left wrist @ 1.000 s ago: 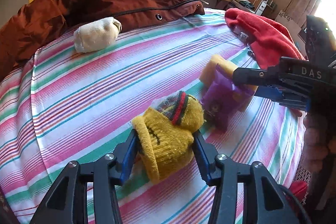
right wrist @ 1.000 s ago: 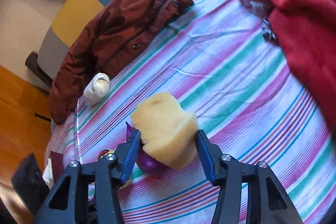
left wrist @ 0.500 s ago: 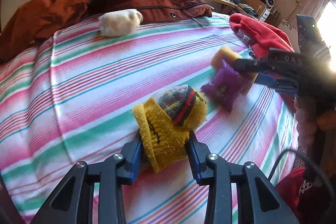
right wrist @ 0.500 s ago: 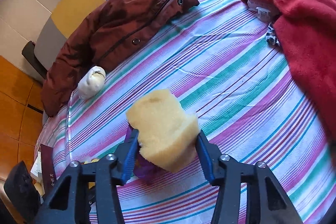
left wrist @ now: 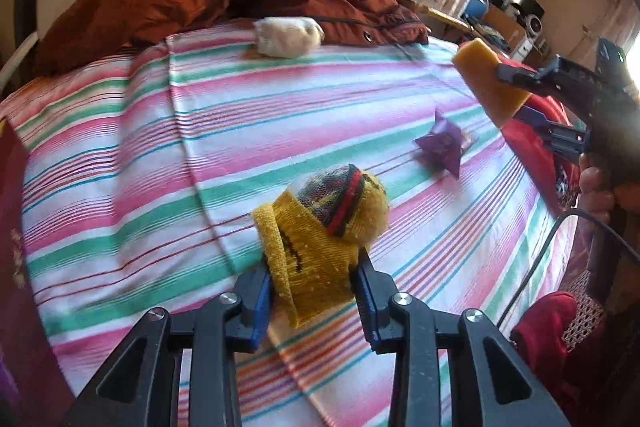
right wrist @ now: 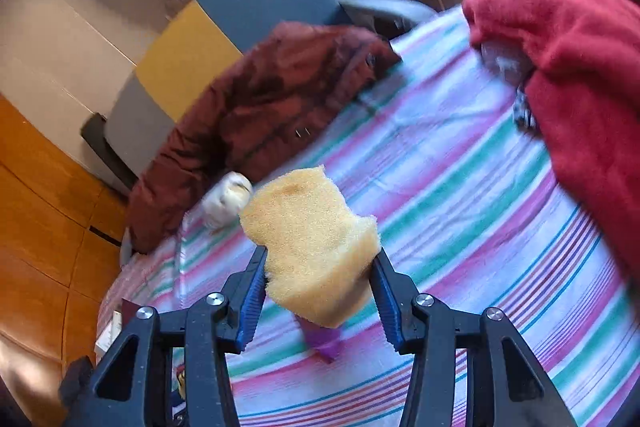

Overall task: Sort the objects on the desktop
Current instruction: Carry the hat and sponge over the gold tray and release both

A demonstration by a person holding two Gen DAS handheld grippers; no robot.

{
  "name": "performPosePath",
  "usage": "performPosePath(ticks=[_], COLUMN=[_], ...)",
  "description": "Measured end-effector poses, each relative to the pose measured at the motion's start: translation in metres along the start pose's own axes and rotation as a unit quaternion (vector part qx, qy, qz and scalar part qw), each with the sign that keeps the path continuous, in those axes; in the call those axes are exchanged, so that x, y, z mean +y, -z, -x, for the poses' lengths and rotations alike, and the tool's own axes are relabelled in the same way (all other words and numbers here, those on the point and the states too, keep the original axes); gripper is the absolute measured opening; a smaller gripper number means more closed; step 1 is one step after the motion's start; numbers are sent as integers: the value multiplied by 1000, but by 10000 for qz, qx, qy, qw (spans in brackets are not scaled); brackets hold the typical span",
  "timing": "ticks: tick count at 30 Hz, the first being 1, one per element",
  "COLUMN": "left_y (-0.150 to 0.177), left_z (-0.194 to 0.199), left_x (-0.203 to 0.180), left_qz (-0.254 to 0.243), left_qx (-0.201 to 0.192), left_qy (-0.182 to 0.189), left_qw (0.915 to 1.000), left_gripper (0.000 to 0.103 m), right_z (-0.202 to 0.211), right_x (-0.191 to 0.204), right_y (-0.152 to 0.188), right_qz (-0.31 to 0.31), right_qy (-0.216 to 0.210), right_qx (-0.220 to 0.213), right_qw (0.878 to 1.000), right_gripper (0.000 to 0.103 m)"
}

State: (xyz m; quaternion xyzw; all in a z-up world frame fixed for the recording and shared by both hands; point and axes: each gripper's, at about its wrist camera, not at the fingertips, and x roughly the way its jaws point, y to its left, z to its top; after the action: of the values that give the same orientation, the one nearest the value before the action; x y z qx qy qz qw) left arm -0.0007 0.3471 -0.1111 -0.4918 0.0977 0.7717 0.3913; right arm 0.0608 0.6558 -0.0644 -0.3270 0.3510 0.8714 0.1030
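Above the striped tablecloth (left wrist: 280, 115), the left gripper (left wrist: 314, 291) pinches a yellow sock bundle (left wrist: 320, 227); the right gripper (right wrist: 320, 287) squeezes a yellow sponge (right wrist: 316, 243).

Porous foam sponge (right wrist: 316, 247), coarse knitted sock (left wrist: 320, 235), smooth woven striped cloth (left wrist: 160, 147).

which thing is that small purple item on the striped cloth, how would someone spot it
Start at the striped tablecloth and look between the red garment at its edge and the rolled yellow sock in the left gripper. The purple crumpled packet lies loose there, touching neither. It is the only purple, pointy-cornered thing among soft, rounded ones.
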Motion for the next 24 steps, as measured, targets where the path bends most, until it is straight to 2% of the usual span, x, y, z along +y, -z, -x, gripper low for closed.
performPosePath(ticks=[2, 9, 17, 24], left_y=[2, 10, 22, 38], left_z=[10, 42, 79, 111], left_x=[3, 14, 41, 77], left_qz=[23, 136, 390, 766], left_qx=[-99, -391, -712, -986], left_qy=[-60, -225, -488, -862], left_qw=[9999, 9989, 9955, 9884], left_gripper=[36, 36, 36, 36], right_z=[4, -5, -23, -28], right_x=[5, 42, 91, 133], right_y=[1, 19, 51, 85], right_qz=[98, 809, 1473, 1891], right_qy=[-133, -496, -689, -890], right_qx=[-36, 280, 775, 1138], right_qw=[9999, 9951, 9836, 9713], right_gripper=[50, 50, 50, 50])
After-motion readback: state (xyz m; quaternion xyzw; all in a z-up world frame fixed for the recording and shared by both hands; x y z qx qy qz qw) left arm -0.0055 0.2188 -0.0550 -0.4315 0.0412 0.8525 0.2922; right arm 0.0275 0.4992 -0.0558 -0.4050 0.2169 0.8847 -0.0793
